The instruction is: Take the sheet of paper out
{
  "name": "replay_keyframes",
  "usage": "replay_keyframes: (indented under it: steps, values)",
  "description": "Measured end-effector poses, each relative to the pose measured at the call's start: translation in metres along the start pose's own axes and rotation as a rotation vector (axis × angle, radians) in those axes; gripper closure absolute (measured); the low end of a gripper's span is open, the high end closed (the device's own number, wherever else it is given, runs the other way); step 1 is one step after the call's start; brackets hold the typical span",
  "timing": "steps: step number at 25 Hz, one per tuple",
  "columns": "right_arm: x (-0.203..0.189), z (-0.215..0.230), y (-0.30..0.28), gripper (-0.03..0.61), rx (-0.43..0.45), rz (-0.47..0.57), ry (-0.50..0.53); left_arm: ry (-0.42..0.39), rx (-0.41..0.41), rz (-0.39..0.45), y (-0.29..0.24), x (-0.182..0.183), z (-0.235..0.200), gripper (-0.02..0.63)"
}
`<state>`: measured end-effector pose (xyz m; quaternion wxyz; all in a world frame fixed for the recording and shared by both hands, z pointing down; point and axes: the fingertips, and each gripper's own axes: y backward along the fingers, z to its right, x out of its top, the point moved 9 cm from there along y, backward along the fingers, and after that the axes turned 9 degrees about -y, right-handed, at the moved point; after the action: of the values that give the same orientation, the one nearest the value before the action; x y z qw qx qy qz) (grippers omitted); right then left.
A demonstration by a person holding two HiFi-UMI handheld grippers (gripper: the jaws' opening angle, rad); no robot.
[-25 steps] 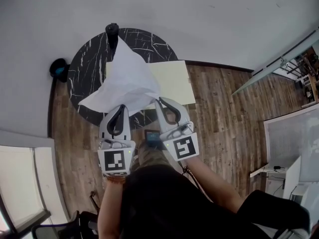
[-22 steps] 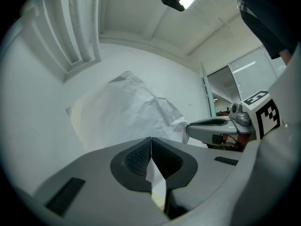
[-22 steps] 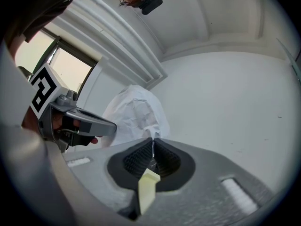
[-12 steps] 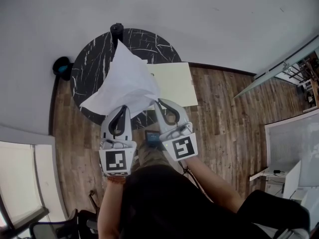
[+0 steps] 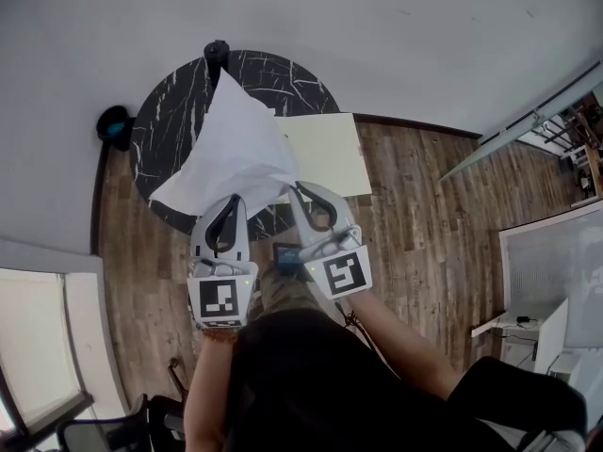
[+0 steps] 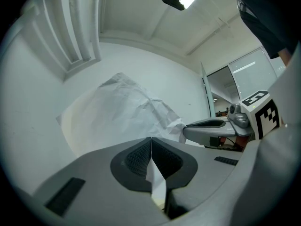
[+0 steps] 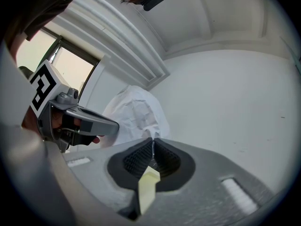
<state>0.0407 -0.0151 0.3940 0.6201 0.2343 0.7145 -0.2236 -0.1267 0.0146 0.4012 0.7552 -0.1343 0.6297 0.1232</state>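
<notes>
Little has moved: left gripper (image 5: 229, 201) clamps paper (image 5: 236, 149), right gripper (image 5: 298, 190) clamps folder (image 5: 325, 153); uneven pulling could tear the paper between them.

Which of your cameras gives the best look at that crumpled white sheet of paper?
The head view: the whole sheet of paper shows from above, over the round black table, one end in the left tongs. The left gripper view shows the pinched edge and creases; the right gripper view, only part.
</notes>
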Motion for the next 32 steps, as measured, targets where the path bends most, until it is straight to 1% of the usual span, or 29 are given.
replay_keyframes:
  steps: [3, 6, 7, 9, 11, 17, 20, 21, 23, 26, 28, 30, 31, 32]
  values:
    - [-0.001, -0.003, 0.000, 0.572, 0.008, -0.007, -0.001, 0.012, 0.001, -0.008, 0.002, 0.000, 0.002, 0.606]
    - [-0.002, -0.006, -0.002, 0.572, 0.019, -0.012, 0.006, -0.035, -0.010, 0.004, 0.003, -0.005, -0.002, 0.606]
    - [-0.002, -0.006, -0.002, 0.574, 0.023, -0.016, 0.010, -0.033, -0.008, 0.002, 0.003, -0.006, -0.003, 0.606]
    - [-0.004, -0.008, -0.002, 0.574, 0.029, -0.023, 0.015, 0.007, 0.004, -0.014, 0.005, -0.005, -0.003, 0.606]
    - [-0.005, -0.009, -0.002, 0.575, 0.032, -0.030, 0.017, 0.018, 0.008, -0.019, 0.007, -0.005, -0.004, 0.606]
    - [-0.009, -0.006, -0.003, 0.575, 0.027, -0.051, 0.026, -0.044, -0.013, 0.012, 0.003, -0.011, -0.008, 0.606]
    - [-0.011, -0.006, -0.005, 0.575, 0.022, -0.059, 0.026, -0.009, -0.004, -0.004, 0.002, -0.010, -0.009, 0.606]
    - [-0.012, -0.005, -0.006, 0.575, 0.021, -0.061, 0.024, -0.008, -0.004, -0.006, 0.001, -0.011, -0.010, 0.606]
    - [-0.012, -0.004, -0.007, 0.575, 0.021, -0.062, 0.027, -0.036, -0.011, 0.005, -0.001, -0.013, -0.013, 0.606]
    - [-0.013, -0.002, -0.009, 0.575, 0.018, -0.066, 0.028, -0.050, -0.017, 0.005, -0.004, -0.015, -0.013, 0.606]
    - [-0.015, -0.001, -0.011, 0.575, 0.014, -0.072, 0.026, -0.039, -0.016, -0.003, -0.004, -0.015, -0.013, 0.606]
    - [-0.016, 0.000, -0.013, 0.575, 0.014, -0.077, 0.027, -0.004, -0.006, -0.019, -0.005, -0.014, -0.013, 0.606]
    - [-0.017, 0.000, -0.014, 0.575, 0.015, -0.080, 0.029, -0.002, -0.005, -0.021, -0.005, -0.015, -0.014, 0.606]
    - [-0.018, 0.001, -0.015, 0.575, 0.016, -0.084, 0.031, -0.017, -0.009, -0.017, -0.006, -0.017, -0.015, 0.606]
